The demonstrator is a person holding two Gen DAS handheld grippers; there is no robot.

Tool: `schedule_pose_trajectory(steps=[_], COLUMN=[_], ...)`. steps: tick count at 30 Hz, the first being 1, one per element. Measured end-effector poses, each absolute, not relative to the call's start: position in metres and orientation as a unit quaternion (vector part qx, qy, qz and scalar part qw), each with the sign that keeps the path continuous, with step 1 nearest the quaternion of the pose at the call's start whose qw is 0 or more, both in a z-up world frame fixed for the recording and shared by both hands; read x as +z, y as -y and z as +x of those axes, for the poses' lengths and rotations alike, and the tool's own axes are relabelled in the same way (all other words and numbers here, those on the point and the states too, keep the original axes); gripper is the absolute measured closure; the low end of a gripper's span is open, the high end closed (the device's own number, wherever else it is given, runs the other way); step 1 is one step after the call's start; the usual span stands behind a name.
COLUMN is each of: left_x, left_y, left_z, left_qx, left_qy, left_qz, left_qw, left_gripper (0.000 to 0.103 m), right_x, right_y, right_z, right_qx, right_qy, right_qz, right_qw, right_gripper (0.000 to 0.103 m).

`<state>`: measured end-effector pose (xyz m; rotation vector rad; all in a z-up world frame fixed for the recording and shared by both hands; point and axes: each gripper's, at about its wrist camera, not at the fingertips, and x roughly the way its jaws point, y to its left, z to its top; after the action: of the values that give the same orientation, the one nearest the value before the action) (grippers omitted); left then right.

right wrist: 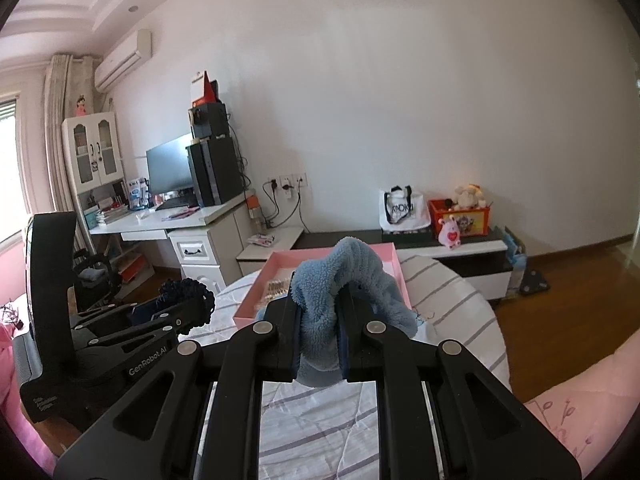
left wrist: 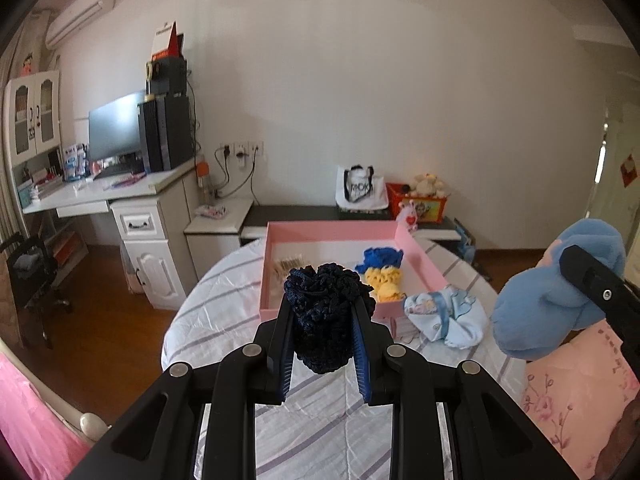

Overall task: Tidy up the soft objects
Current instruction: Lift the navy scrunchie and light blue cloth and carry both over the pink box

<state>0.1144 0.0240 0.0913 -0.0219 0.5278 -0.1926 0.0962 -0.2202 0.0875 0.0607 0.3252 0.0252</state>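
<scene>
My left gripper (left wrist: 323, 304) is shut on a dark navy knitted piece (left wrist: 326, 320) and holds it above the striped table, just before the pink tray (left wrist: 340, 229). In the tray lie a blue and yellow knitted item (left wrist: 382, 270) and some beige pieces (left wrist: 288, 266). A light blue baby garment (left wrist: 444, 314) lies on the table against the tray's near right corner. My right gripper (right wrist: 320, 304) is shut on a light blue fluffy cloth (right wrist: 352, 280), held above the table near the tray (right wrist: 280, 258). The left gripper (right wrist: 176, 312) shows at the left of the right wrist view.
The round table has a white cloth with grey stripes (left wrist: 224, 308). A pink floral cushion (left wrist: 576, 384) lies at the right. Behind stand a low dark cabinet (left wrist: 304, 213) with a bag and a toy box, a white desk (left wrist: 120, 196) with a monitor, and a wooden floor.
</scene>
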Motion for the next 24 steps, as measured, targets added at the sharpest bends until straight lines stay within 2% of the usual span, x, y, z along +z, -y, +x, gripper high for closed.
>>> schedule_pose_trajectory(steps=[9, 24], left_x=[0.104, 0.092], left_y=[-0.022, -0.013], left_z=[0.075, 0.052], left_qx=[-0.096, -0.090], left_qy=[-0.225, -0.209], left_qz=[-0.003, 0.010], left_qw=[0.970, 0.974], left_gripper=[0.081, 0.081], right_x=[0.099, 0.097], right_y=[0.212, 0.214], right_z=[0.073, 0.068], right_qx=[0.018, 0.021], right_qy=[-0.132, -0.129], right_qz=[0.020, 0.019], right_qw=[0.991, 0.991], right_gripper=[0.090, 0.090])
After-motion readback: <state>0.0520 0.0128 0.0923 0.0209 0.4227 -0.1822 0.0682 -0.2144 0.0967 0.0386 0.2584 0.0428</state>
